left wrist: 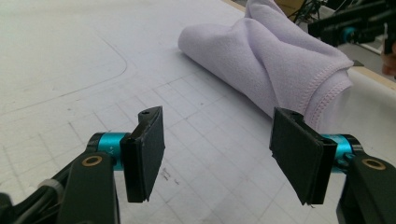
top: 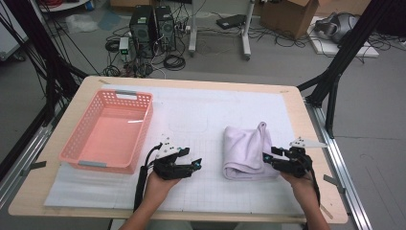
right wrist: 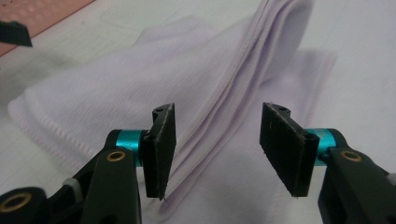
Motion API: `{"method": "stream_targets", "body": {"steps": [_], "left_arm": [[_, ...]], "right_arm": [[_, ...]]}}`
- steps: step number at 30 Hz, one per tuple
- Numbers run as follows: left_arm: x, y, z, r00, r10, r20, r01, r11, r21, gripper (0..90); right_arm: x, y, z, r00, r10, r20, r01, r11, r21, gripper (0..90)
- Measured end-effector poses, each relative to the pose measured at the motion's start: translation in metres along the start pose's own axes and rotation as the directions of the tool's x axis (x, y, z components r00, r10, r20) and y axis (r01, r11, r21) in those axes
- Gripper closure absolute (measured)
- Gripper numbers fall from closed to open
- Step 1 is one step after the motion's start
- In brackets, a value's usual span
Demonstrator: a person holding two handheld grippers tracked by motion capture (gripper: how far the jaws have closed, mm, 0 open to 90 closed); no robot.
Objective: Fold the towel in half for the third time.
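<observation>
Two grippers worked our table (top: 297, 206): the pink basket (top: 107, 132) sat left, the folded lilac towel (top: 246, 151) right of centre. Our right gripper (top: 268, 159) touched its edge, jaws apart; the left gripper (top: 197, 164) stood apart, empty.

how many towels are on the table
1: a folded lilac towel on the white mat, right of centre, beside the right gripper. The pink basket looks empty.

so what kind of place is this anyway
Probably a lab or workshop set up for recording handling tasks, not a home. Two computer towers stand on the floor among loose cables, a cardboard box sits behind, and black frame legs flank the table.
</observation>
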State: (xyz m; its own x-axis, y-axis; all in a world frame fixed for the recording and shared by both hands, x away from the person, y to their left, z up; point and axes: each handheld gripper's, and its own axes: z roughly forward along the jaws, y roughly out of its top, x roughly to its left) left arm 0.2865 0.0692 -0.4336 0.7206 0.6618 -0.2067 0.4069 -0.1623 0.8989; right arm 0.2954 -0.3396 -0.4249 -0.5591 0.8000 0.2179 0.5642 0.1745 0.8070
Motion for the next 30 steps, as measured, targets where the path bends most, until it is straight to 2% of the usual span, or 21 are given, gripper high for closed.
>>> {"method": "stream_targets", "body": {"steps": [3,5,9,10,11,13,14,16,18,19,20,21,22,23,26,27,28,29,30], "left_arm": [[0.002,-0.002,-0.003,1.0,0.002,-0.006,-0.002,1.0,0.001,35.8],[0.003,-0.006,-0.006,1.0,-0.006,-0.003,0.006,1.0,-0.003,35.8],[0.006,-0.011,-0.008,0.9997,-0.025,-0.002,0.025,0.9997,-0.003,36.0],[0.007,-0.012,-0.008,0.9996,-0.029,-0.001,0.029,0.9996,-0.005,36.0],[0.007,-0.012,-0.009,0.9993,-0.036,0.0,0.036,0.9993,-0.006,36.0],[0.007,-0.013,-0.011,0.9993,-0.037,-0.004,0.037,0.9992,-0.012,36.1],[0.008,-0.013,-0.013,0.9994,-0.036,-0.006,0.035,0.9993,-0.013,36.3],[0.008,-0.013,-0.013,0.9992,-0.04,-0.007,0.04,0.9991,-0.017,36.5],[0.01,-0.013,-0.015,0.9989,-0.046,-0.014,0.045,0.9987,-0.022,36.5],[0.011,-0.013,-0.016,0.9988,-0.046,-0.016,0.046,0.9987,-0.023,36.5],[0.011,-0.013,-0.017,0.9986,-0.049,-0.021,0.049,0.9985,-0.026,36.5],[0.011,-0.013,-0.017,0.9986,-0.049,-0.021,0.049,0.9985,-0.026,36.5],[0.012,-0.013,-0.018,0.9986,-0.048,-0.024,0.047,0.9985,-0.026,36.5],[0.011,-0.013,-0.018,0.9986,-0.048,-0.024,0.047,0.9985,-0.027,36.4],[0.011,-0.013,-0.017,0.9988,-0.043,-0.024,0.042,0.9988,-0.026,36.5],[0.011,-0.013,-0.017,0.9988,-0.043,-0.025,0.042,0.9988,-0.025,36.4],[0.011,-0.014,-0.016,0.9988,-0.042,-0.025,0.041,0.9989,-0.022,36.4],[0.011,-0.014,-0.016,0.9988,-0.04,-0.026,0.04,0.999,-0.022,36.4],[0.011,-0.014,-0.015,0.9988,-0.04,-0.027,0.039,0.999,-0.022,36.3]], "right_arm": [[0.003,-0.005,0.005,0.9996,0.017,-0.021,-0.016,1.0,0.025,44.8],[0.006,-0.009,0.011,0.9966,0.054,-0.063,-0.051,0.998,0.043,47.8],[0.008,-0.013,0.017,0.9961,0.064,-0.061,-0.059,0.994,0.087,65.5],[0.008,-0.013,0.015,0.9949,0.059,-0.082,-0.052,0.995,0.083,79.0],[0.009,-0.011,0.013,0.9961,0.043,-0.077,-0.038,0.997,0.074,80.3],[0.009,-0.008,0.008,0.9972,0.027,-0.07,-0.023,0.998,0.06,81.1],[0.01,-0.003,-0.006,0.9989,0.01,-0.046,-0.009,1.0,0.009,81.5],[0.008,0.0,-0.017,0.9998,0.008,-0.018,-0.009,1.0,-0.018,81.5],[0.007,0.0,-0.025,0.9984,-0.01,0.055,0.01,1.0,0.01,81.1],[0.007,0.0,-0.025,0.9984,-0.01,0.055,0.01,1.0,0.01,81.1],[0.003,-0.004,-0.028,0.9894,-0.029,0.142,0.018,0.997,0.08,76.9],[0.001,-0.006,-0.028,0.9876,-0.022,0.156,0.008,0.996,0.09,73.5],[-0.002,-0.008,-0.029,0.9886,0.006,0.151,-0.02,0.996,0.087,68.9],[-0.003,-0.009,-0.03,0.9876,0.019,0.156,-0.029,0.998,0.062,66.2],[0.002,-0.005,-0.035,0.9877,-0.008,0.156,0.012,1.0,-0.024,62.0],[0.005,-0.003,-0.034,0.9873,-0.03,0.156,0.035,0.999,-0.03,62.1],[0.005,-0.003,-0.034,0.9873,-0.03,0.156,0.035,0.999,-0.03,62.1],[0.011,-0.004,-0.023,0.988,-0.071,0.137,0.072,0.997,-0.002,64.1],[0.012,-0.005,-0.018,0.9884,-0.081,0.128,0.079,0.997,0.017,65.7]]}}
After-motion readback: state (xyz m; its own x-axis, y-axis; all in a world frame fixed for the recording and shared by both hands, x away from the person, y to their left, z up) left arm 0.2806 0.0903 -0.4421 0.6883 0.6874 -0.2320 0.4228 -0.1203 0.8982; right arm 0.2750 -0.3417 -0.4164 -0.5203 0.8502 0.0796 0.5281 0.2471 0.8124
